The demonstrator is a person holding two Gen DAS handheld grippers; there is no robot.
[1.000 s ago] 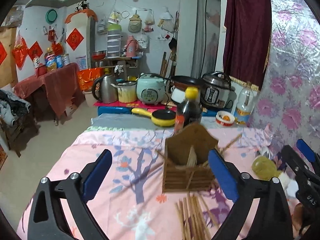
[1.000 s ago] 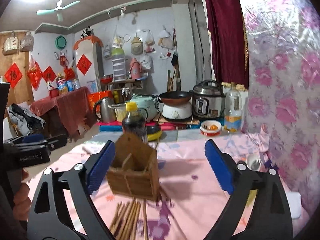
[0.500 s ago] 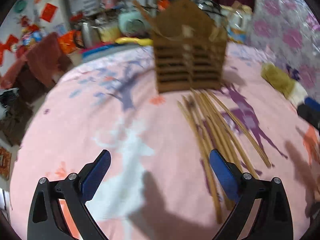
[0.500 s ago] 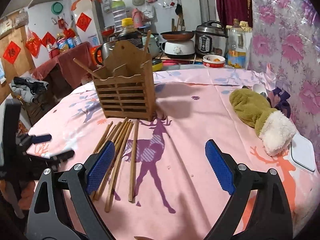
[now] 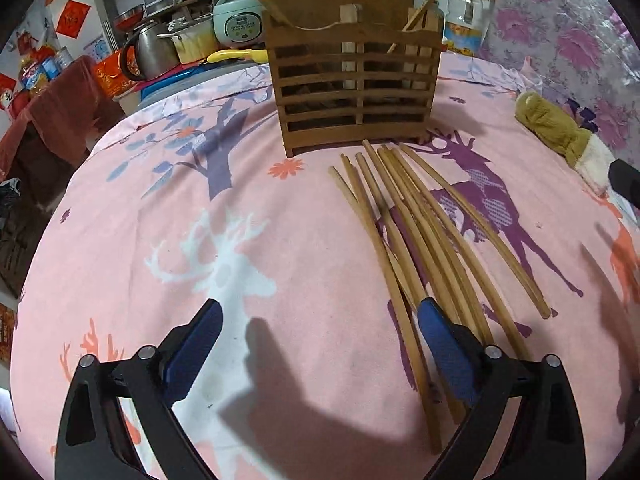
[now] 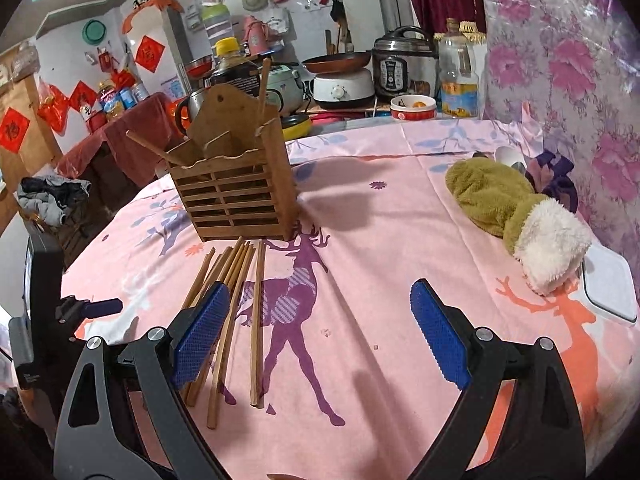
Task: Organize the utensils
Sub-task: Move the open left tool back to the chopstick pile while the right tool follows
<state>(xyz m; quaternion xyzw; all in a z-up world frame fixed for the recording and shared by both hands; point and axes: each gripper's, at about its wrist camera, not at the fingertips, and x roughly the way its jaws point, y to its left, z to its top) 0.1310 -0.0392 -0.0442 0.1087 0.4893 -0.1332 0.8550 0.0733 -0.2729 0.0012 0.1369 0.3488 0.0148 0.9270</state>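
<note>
the loose chopsticks [image 5: 416, 236] lie fanned on the pink tablecloth [image 5: 160, 248] just in front of the wooden holder [image 5: 354, 80]. my left gripper [image 5: 320, 344] and right gripper [image 6: 316, 320] both hover spread wide, empty, above the cloth.

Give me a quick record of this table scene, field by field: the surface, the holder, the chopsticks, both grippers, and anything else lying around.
surface: pink deer-print tablecloth
holder: slatted wooden holder, upright, two chopsticks already in it
loose chopsticks: bundle flat on the cloth in front of the holder
left gripper: open, empty, its right finger over the bundle's near ends
right gripper: open, empty, to the right of the bundle
other: plush mitten, white container
</note>
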